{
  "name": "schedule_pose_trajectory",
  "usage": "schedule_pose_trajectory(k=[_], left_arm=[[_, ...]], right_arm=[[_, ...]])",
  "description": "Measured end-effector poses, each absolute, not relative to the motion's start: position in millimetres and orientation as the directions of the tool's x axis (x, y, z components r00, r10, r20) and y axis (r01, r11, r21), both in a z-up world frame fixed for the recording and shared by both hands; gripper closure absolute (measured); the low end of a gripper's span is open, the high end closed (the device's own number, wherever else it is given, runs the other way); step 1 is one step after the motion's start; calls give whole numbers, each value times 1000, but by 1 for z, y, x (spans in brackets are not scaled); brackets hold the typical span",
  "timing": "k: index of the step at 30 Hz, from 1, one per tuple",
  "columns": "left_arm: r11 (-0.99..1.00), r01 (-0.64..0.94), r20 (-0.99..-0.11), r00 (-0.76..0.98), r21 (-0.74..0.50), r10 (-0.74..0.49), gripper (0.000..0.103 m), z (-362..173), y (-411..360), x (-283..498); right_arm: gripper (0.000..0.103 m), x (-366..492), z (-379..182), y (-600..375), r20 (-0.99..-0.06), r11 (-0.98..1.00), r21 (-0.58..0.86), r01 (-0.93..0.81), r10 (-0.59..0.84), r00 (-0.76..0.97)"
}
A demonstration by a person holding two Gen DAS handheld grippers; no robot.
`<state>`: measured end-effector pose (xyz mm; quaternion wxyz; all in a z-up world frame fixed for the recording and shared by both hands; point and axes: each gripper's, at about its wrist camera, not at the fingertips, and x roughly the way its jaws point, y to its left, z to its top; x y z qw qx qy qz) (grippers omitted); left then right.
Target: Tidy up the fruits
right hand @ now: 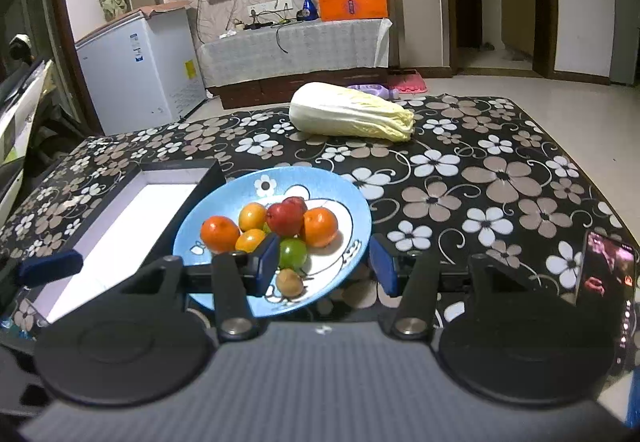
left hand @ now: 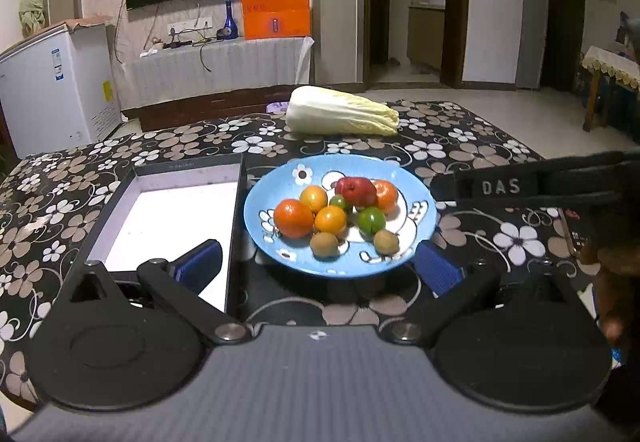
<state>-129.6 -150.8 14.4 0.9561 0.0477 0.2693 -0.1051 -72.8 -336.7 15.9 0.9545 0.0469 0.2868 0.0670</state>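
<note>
A blue plate [left hand: 416, 178] sits on the flowered table [left hand: 480, 146], holding oranges [left hand: 293, 218], a red apple [left hand: 355, 191], 2 green fruits [left hand: 371, 222] and 2 kiwis [left hand: 324, 244]. An open box [left hand: 168, 218] lies just left of it; a cabbage [left hand: 342, 111] lies farther back. The left gripper [left hand: 320, 268] is spread wide at the plate's near rim, pinching nothing. The right gripper [right hand: 324, 266] stands partly spread over the plate's near right side, gripping nothing.
</note>
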Motion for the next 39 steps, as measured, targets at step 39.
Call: schedule_pose_trajectory(k=[39], left_arm=[[968,248,-610,771,26,-181,0,-1,-157,-137]], right_arm=[[50,-69,-6,-338,-645,991,117,-63,124,754]])
